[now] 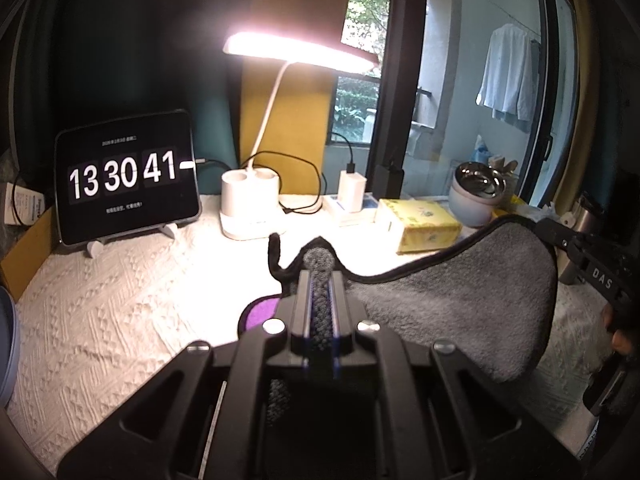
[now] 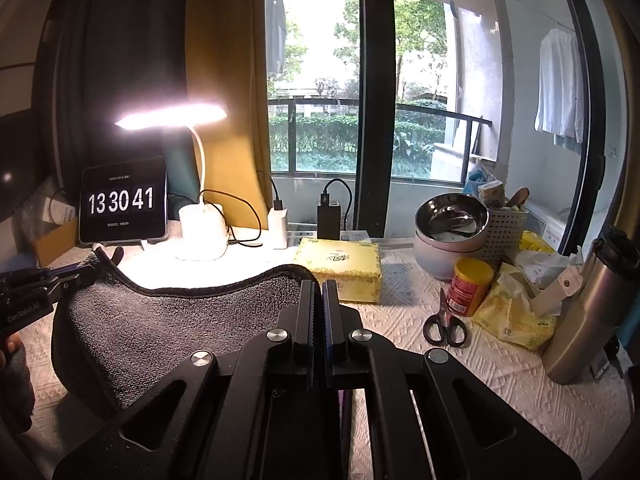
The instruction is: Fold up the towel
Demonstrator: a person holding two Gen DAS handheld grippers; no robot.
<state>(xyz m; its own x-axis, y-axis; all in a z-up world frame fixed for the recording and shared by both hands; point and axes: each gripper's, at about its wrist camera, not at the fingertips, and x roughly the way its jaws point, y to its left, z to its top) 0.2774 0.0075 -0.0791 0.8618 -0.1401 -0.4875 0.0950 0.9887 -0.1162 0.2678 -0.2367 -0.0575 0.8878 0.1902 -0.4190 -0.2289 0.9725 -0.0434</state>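
A grey towel (image 1: 460,300) with black edging and a purple underside hangs in the air between both grippers, sagging in the middle above the white textured tablecloth (image 1: 100,320). My left gripper (image 1: 320,268) is shut on one corner of the towel, grey cloth pinched between its fingers. My right gripper (image 2: 319,284) is shut on the opposite corner of the towel (image 2: 180,320). Each gripper shows in the other's view: the right one (image 1: 560,236) at the far right, the left one (image 2: 86,270) at the far left.
At the back stand a tablet clock (image 1: 128,184), a lit desk lamp (image 1: 248,200), chargers (image 2: 278,226) and a yellow tissue box (image 2: 340,268). To the right are steel bowls (image 2: 452,224), a red-yellow can (image 2: 468,286), scissors (image 2: 444,324), yellow bags and a steel flask (image 2: 588,312).
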